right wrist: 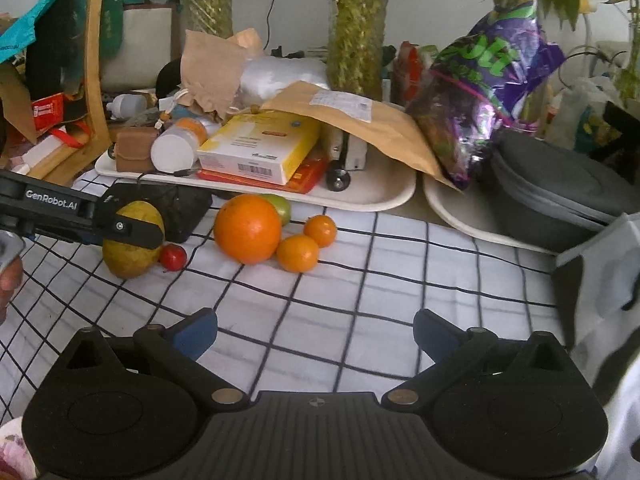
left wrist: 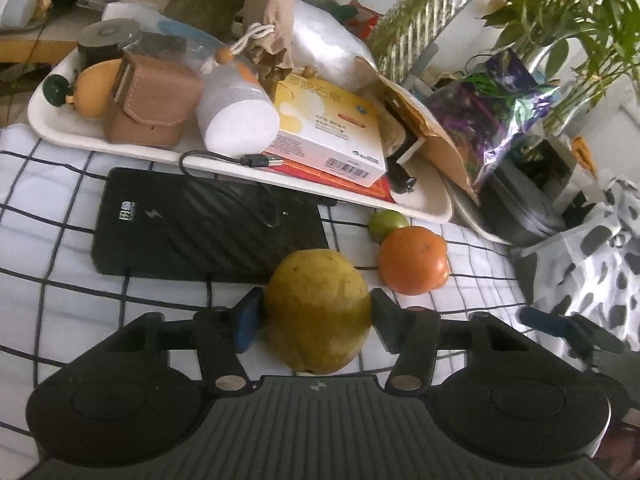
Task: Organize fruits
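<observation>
My left gripper [left wrist: 318,314] is shut on a large yellow-green fruit [left wrist: 318,312] that rests on the checked cloth; the fruit also shows in the right wrist view [right wrist: 130,264] with the left gripper [right wrist: 132,234] across it. A big orange [right wrist: 247,228], a green fruit [right wrist: 282,206] behind it, two small oranges [right wrist: 298,253] [right wrist: 321,231] and a small red fruit [right wrist: 173,257] lie nearby. My right gripper [right wrist: 314,334] is open and empty over bare cloth in front of them.
A black power bank [left wrist: 208,228] lies on the cloth left of the fruits. A white tray [right wrist: 372,196] piled with boxes, a bottle and a pouch stands behind. A purple bag [right wrist: 480,92] and grey case [right wrist: 560,196] sit at the right.
</observation>
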### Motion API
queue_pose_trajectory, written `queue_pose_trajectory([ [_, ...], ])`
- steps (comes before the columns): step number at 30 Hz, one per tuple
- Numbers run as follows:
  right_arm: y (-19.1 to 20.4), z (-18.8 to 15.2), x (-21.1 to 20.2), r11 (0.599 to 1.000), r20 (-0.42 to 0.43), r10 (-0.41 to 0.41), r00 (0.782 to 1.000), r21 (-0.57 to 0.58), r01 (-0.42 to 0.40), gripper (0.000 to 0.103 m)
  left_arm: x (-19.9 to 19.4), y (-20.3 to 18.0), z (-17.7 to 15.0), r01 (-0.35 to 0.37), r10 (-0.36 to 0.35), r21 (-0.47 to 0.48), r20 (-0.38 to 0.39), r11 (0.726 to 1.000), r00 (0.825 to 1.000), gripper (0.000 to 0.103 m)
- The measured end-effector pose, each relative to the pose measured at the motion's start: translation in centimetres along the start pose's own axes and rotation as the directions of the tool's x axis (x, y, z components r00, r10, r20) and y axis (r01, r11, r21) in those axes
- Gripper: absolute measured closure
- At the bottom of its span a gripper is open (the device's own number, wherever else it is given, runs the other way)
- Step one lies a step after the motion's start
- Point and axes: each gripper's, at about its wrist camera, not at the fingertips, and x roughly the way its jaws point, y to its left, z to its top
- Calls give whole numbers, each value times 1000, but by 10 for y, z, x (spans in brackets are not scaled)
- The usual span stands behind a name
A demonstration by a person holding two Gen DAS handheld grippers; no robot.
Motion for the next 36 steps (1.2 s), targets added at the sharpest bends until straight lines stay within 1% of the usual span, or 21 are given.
queue_pose_trajectory([
  [4,2,2,10,1000,20,16,1000,-26,-16,1,-2,-6,0,-20,20,30,-7,999,1000,49],
  [6,2,3,14,999,31,31,999,-29,-30,10,-6,-10,1,-22,21,49,8,999,1000,49],
  [10,7,6,21,997,53,46,998,-61,-42,14,-17,-17,5,-62,57,88,57,994,997,49],
  [14,15,8,32,995,53,44,998,-95,-38,28,-26,-21,9,-110,99,124,96,986,990,49],
  [17,22,11,33,991,88,48,995,-127,-37,28,-29,-24,9,-150,132,163,115,975,985,49],
  [21,30,18,35,989,128,69,989,-141,-51,28,-30,-23,9,-170,150,182,119,968,981,49],
  [26,44,25,46,983,132,67,989,-180,-43,29,-30,-22,7,-194,171,212,120,958,978,49],
  [29,52,28,52,979,128,60,990,-200,-34,34,-31,-20,6,-204,182,223,116,953,976,49],
  [32,55,29,58,978,128,53,990,-205,-26,36,-31,-16,6,-204,184,220,108,954,977,49],
  [34,57,29,61,978,124,32,992,-209,-5,40,-31,-14,5,-207,188,219,102,953,977,49],
  [36,59,29,63,976,116,27,993,-218,-1,49,-31,-12,4,-205,188,218,97,954,977,49],
])
